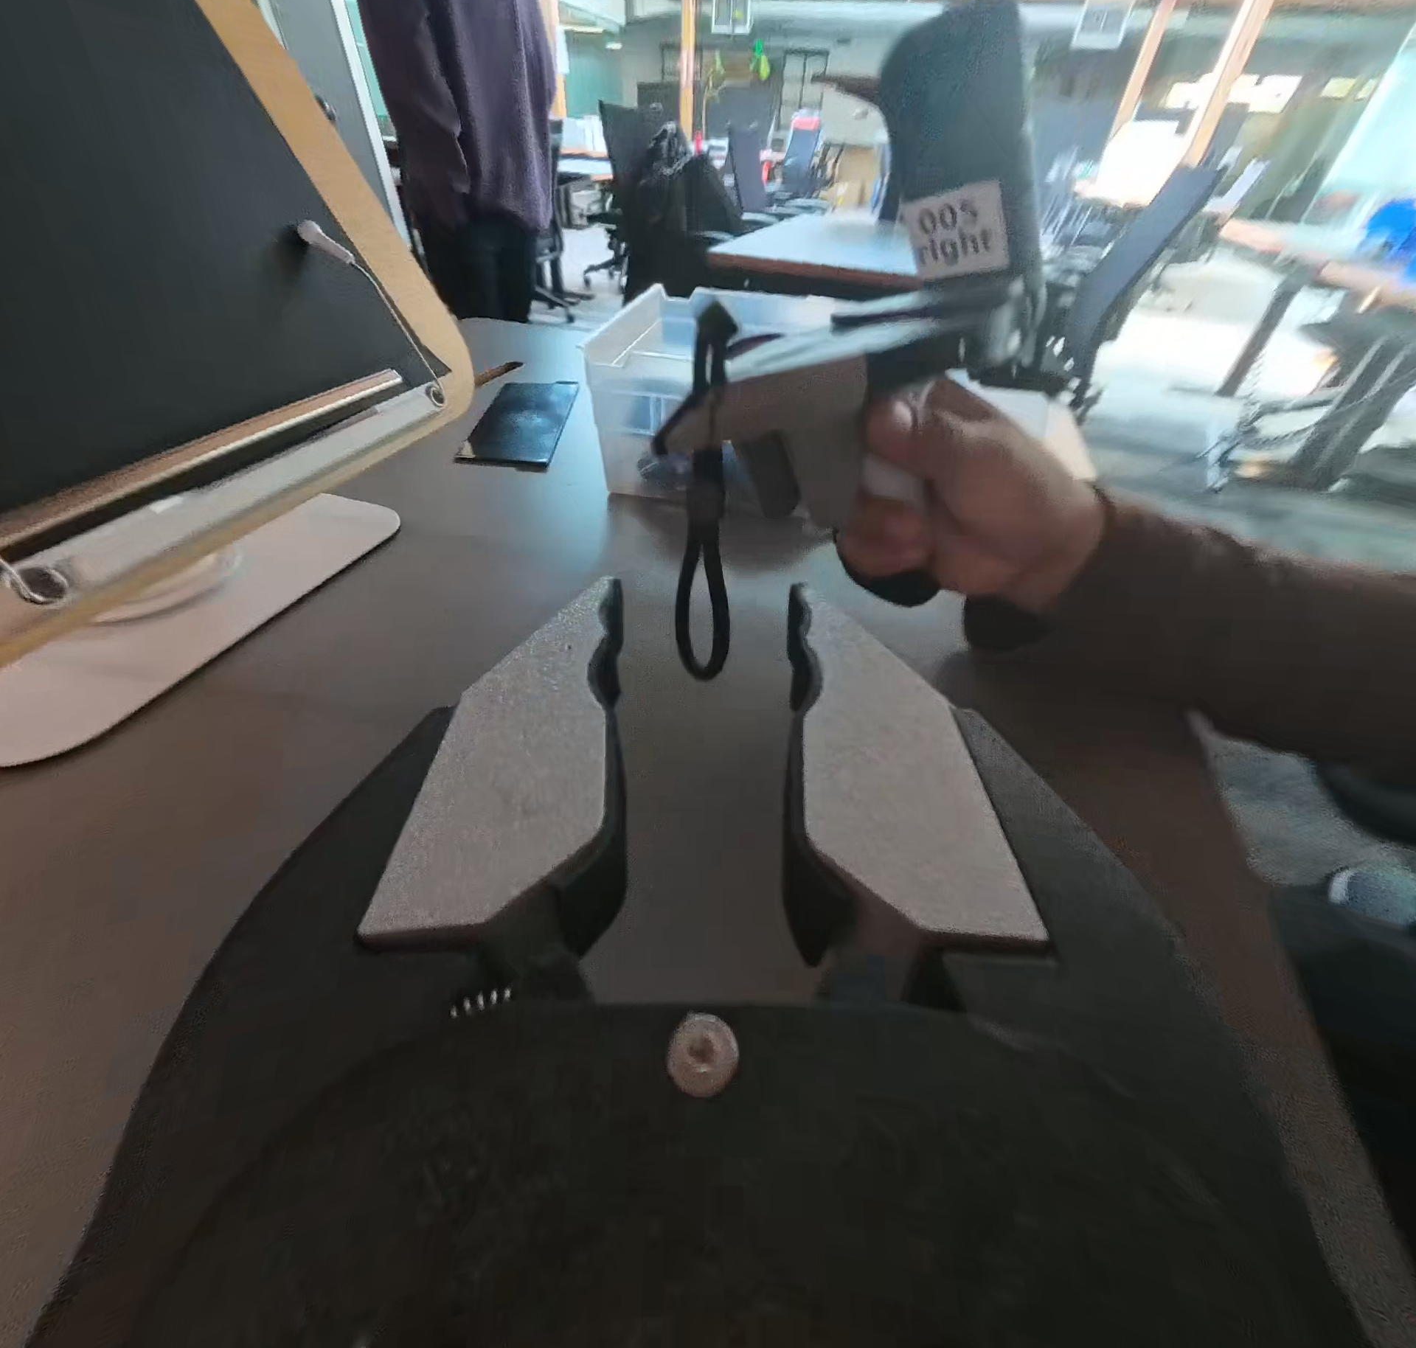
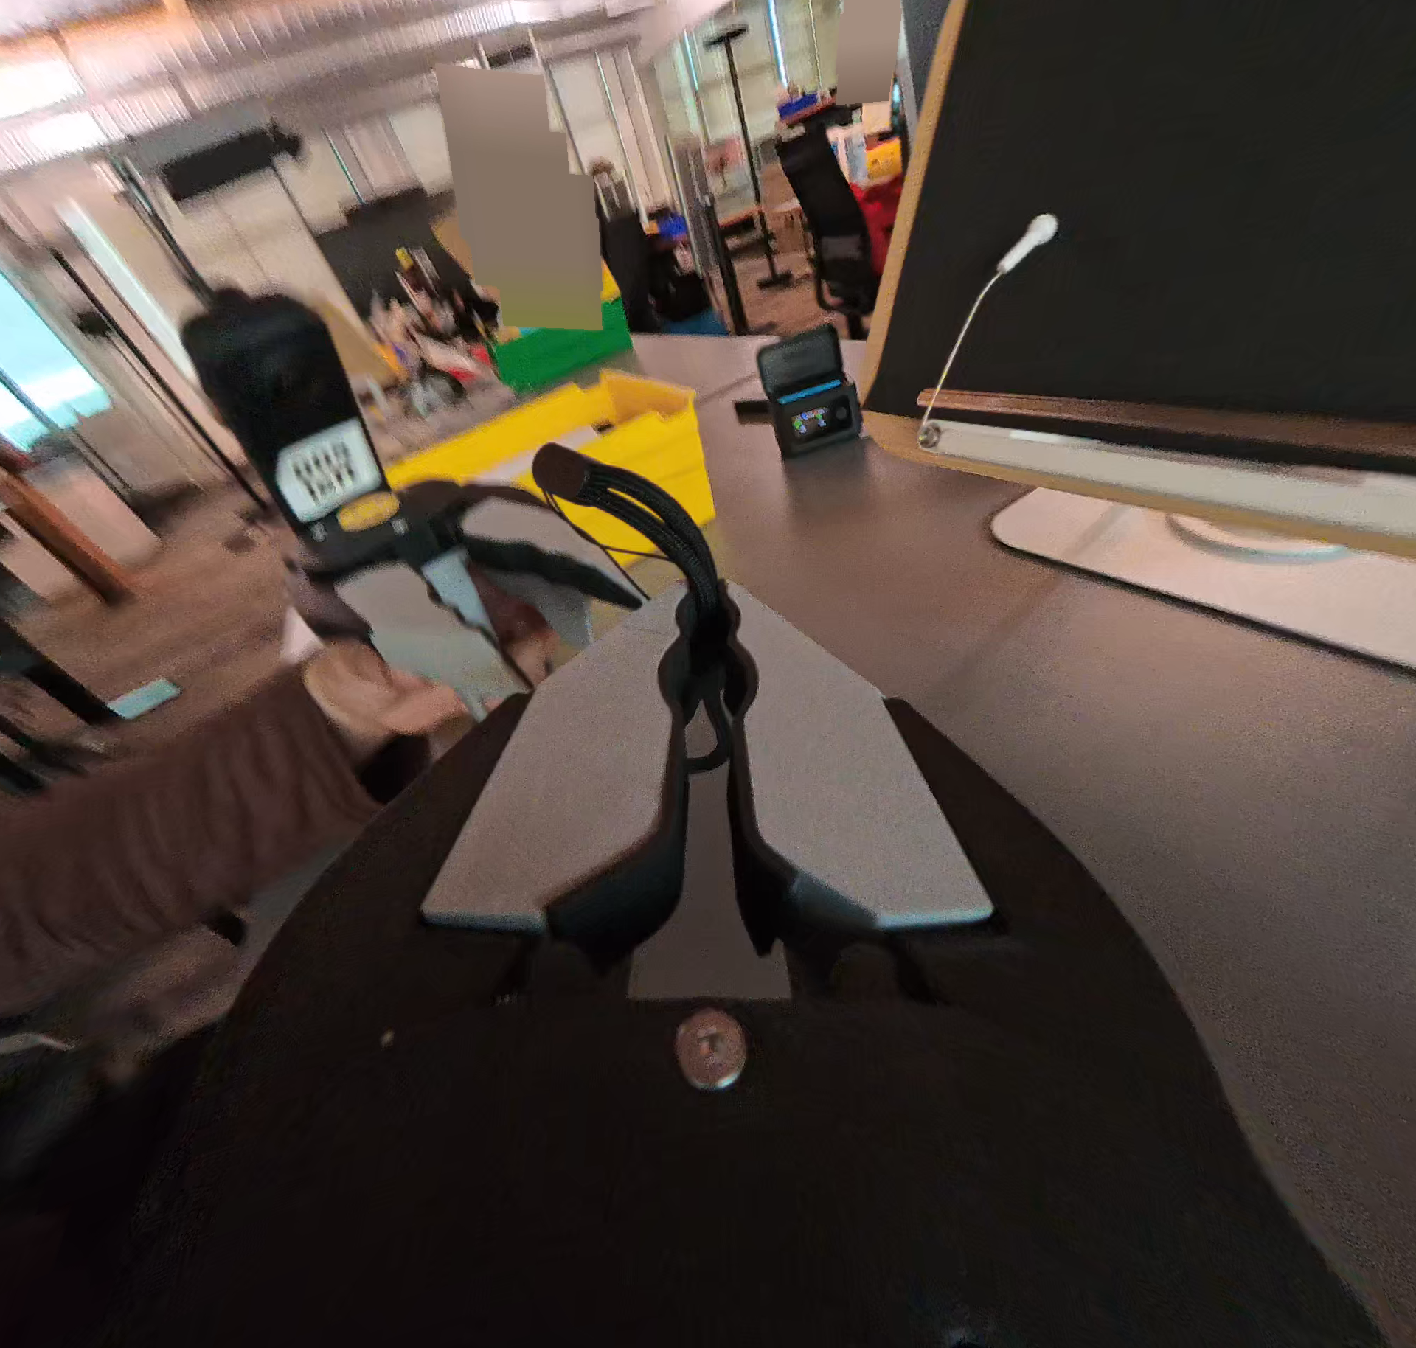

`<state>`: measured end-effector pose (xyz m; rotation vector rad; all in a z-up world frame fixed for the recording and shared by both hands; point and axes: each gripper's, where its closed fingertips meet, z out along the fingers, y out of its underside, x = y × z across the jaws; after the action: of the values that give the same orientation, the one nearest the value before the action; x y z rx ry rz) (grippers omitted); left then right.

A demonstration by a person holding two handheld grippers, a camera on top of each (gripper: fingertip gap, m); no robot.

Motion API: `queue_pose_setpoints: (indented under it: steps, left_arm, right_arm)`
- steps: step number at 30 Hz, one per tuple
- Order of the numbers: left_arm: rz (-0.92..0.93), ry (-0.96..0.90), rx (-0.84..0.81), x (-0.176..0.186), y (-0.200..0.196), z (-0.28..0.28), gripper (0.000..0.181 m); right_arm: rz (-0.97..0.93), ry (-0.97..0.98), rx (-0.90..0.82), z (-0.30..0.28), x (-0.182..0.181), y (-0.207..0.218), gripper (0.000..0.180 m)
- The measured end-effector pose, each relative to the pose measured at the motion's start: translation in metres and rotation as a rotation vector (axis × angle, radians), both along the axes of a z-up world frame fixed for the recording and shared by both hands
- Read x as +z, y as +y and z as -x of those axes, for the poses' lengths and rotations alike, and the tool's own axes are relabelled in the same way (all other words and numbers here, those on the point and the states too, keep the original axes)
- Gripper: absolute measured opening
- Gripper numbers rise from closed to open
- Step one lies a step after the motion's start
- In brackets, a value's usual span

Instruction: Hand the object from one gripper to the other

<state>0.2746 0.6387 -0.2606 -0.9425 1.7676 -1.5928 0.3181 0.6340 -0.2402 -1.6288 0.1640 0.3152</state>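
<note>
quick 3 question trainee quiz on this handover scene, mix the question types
1. True or false: the right gripper is shut on the black cord loop.
2. Multiple choice: how do the left gripper jaws stand? A) shut on the cord B) open, one on each side of the hanging loop C) out of view
3. Short answer: what colour is the bin on the desk beyond the cord in the right wrist view?

Key: 1 true; 2 B; 3 yellow
</note>
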Motion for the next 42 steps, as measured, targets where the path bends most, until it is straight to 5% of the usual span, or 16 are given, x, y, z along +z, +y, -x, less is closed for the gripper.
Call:
queue_pose_setpoints:
  steps: [6, 9, 11, 17, 23, 28, 34, 38, 42]
  left_arm:
    - [-0.218, -0.039, 0.098, -0.018, -0.018, -0.016, 0.043]
    - [-0.313, -0.076, 0.135, -0.02, -0.018, -0.019, 0.006]
    - [-0.363, -0.055, 0.151, -0.025, -0.012, -0.019, 0.0]
    - [0.127, 0.022, 0.029, 0.005, 0.002, -0.009, 0.0]
    - [0.557, 0.079, -0.236, 0.033, 0.001, 0.011, 0.0]
    - [0.652, 0.171, -0.37, 0.031, -0.018, 0.017, 0.0]
    - [0.61, 0.268, -0.365, 0.012, -0.03, 0.012, 0.001]
    - [0.557, 0.263, -0.249, 0.004, -0.016, 0.001, 0.001]
    - [0.464, 0.285, -0.088, -0.011, 0.008, -0.01, 0.035]
  right_arm:
    - [-0.086, 0.256, 0.098, 0.005, 0.006, 0.002, 0.0]
    - [-0.043, 0.261, 0.149, 0.02, -0.001, 0.011, 0.0]
    - [-0.001, 0.236, 0.124, 0.017, -0.008, 0.012, 0.0]
    - [-0.06, 0.211, 0.111, 0.007, 0.005, -0.001, 0.048]
    - [-0.106, 0.215, 0.285, 0.037, 0.014, 0.0, 0.057]
    - [-0.1, 0.288, 0.372, 0.052, 0.012, 0.007, 0.052]
    - [-0.134, 0.384, 0.439, 0.052, 0.015, 0.001, 0.002]
    - [-0.103, 0.204, 0.292, 0.038, 0.01, 0.002, 0.002]
    - [-0.036, -0.218, 0.007, 0.018, 0.008, 0.002, 0.001]
